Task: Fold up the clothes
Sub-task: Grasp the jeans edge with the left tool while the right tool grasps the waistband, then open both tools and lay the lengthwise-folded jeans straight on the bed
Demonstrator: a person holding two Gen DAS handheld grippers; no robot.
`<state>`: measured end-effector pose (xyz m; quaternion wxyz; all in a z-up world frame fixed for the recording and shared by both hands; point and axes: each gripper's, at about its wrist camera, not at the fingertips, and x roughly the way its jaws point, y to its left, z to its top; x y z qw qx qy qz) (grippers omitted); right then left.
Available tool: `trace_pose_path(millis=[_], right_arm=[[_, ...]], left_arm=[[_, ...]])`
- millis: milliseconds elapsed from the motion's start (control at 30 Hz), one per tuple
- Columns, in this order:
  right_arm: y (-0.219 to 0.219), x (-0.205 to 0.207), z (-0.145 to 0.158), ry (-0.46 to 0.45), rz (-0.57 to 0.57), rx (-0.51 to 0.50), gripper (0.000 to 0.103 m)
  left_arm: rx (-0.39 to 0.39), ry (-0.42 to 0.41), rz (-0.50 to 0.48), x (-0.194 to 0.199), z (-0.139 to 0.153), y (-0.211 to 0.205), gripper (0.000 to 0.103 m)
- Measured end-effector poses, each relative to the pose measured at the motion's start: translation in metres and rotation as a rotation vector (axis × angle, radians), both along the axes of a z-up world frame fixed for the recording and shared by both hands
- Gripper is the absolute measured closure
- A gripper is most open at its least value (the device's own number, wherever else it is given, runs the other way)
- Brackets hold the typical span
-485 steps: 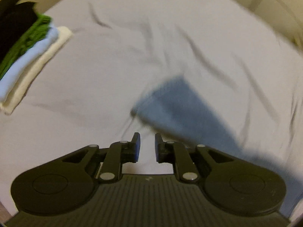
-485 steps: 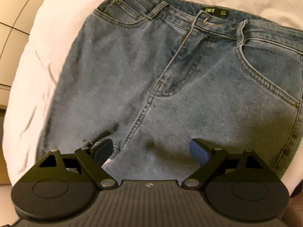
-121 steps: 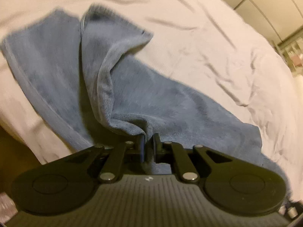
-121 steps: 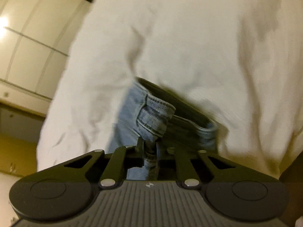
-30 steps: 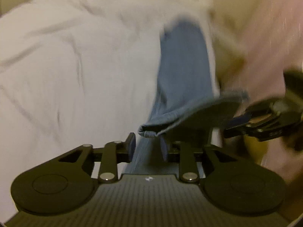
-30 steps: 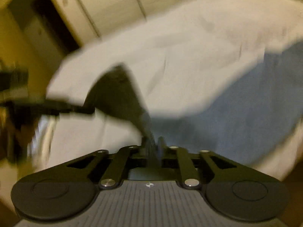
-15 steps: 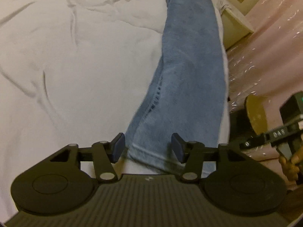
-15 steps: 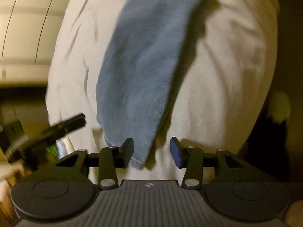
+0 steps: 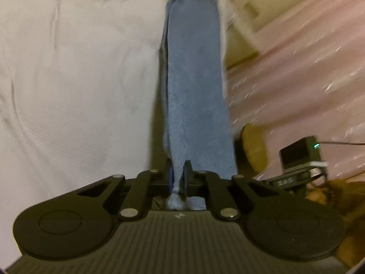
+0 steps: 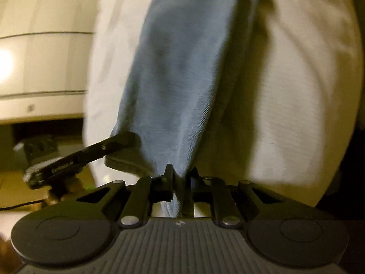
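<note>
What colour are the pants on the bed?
Blue, the jeans show best in the left wrist view.

Little legible print

In the left wrist view, the right tool [image 9: 294, 178] bears pale letters resembling "DAS"; in the right wrist view, the left tool [image 10: 68, 165] carries a pale printed word, too blurred to read.

- Blue jeans [image 9: 196, 86], folded lengthwise into a long narrow strip, stretched out across the white bed.
- Near end bunched and lifted.

Dim warm light, motion blur, fisheye-bent edges; glare spot far left on the wall [image 10: 4, 68].
</note>
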<state>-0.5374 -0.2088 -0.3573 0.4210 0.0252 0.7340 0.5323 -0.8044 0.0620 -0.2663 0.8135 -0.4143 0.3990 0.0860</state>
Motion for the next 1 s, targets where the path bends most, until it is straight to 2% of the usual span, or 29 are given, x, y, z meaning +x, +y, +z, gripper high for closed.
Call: trace_pose_path(millis=[67,100,133,167,200,300,400,500,533,733,767,800,867,967,1000], right_arm=[[0.002,-0.002,0.002,-0.047,0.026,-0.015,0.090],[0.003,-0.003,0.003,-0.070,0.039,-0.023,0.088],[0.004,-0.004,0.005,-0.093,0.052,-0.030,0.084],[0.005,-0.005,0.006,-0.117,0.065,-0.038,0.081],[0.006,-0.006,0.007,-0.140,0.078,-0.045,0.084],[0.009,-0.009,0.010,-0.210,0.116,-0.068,0.073],[0.013,-0.012,0.014,-0.280,0.155,-0.091,0.070],[0.035,0.013,0.028,-0.439,0.107,-0.047,0.068],[0.042,0.021,0.033,-0.493,0.089,-0.031,0.065],[0.088,0.074,0.063,-0.818,-0.022,0.066,0.066],[0.100,0.076,0.060,-0.848,-0.010,0.066,0.066],[0.106,0.077,0.051,-0.871,0.015,0.064,0.067],[0.101,0.069,0.032,-0.924,0.139,0.076,0.078],[0.077,0.038,0.028,-0.981,0.350,0.117,0.077],[0.065,0.029,0.028,-0.972,0.393,0.129,0.078]], left_arm=[[0.022,0.156,0.030,0.001,-0.032,-0.002,0.094],[0.034,0.245,0.046,0.002,-0.051,-0.003,0.085],[0.032,0.289,0.055,0.005,-0.061,-0.002,0.080],[0.027,0.322,0.064,0.008,-0.070,0.000,0.080],[0.039,0.332,0.060,0.012,-0.068,0.001,0.080],[0.197,0.342,0.004,0.013,-0.040,-0.007,0.083],[0.314,0.333,-0.027,0.022,-0.008,-0.012,0.084],[0.418,0.284,-0.077,0.038,0.006,-0.017,0.084],[0.433,0.256,-0.088,0.051,0.005,-0.017,0.084],[0.451,0.176,-0.153,0.136,-0.028,-0.006,0.084],[0.463,0.174,-0.167,0.146,-0.033,-0.006,0.084],[0.479,0.174,-0.182,0.156,-0.038,-0.007,0.084],[0.472,0.194,-0.208,0.158,-0.043,-0.010,0.084],[0.441,0.201,-0.267,0.140,-0.056,-0.029,0.084],[0.430,0.203,-0.287,0.133,-0.060,-0.036,0.084]])
